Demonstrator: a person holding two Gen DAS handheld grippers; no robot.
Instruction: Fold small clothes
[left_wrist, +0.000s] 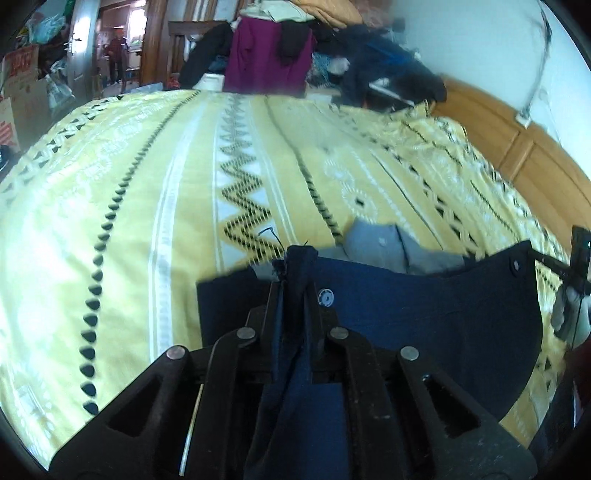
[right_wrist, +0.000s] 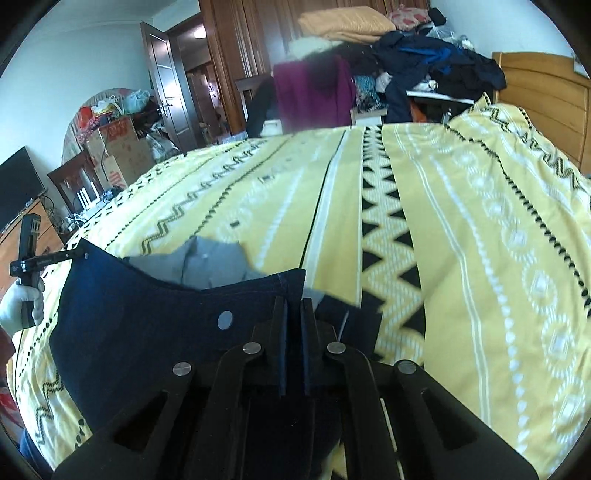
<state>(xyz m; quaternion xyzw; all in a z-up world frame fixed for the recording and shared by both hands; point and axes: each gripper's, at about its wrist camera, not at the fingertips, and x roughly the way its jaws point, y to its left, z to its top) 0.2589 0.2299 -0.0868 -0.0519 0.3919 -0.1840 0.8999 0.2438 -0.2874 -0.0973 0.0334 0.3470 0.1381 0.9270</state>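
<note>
We have the left gripper (left_wrist: 293, 291) pinched tight on one corner of the navy garment (left_wrist: 424, 314). The right gripper (right_wrist: 293, 314) is clamped on the opposite corner, so the edge hangs stretched between them above the bedspread (left_wrist: 147, 184), presumably to keep it flat for a fold. A snap (right_wrist: 225, 319) shows near the held edge. Just beyond lies a grey garment (right_wrist: 207, 264). Far off, a heap of clothes (right_wrist: 424, 62).

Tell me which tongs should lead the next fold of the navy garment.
Neither is clearly better, I think: left tongs and right tongs are each shut on an upper corner of the navy garment, stretched between them over the yellow bedspread.
</note>
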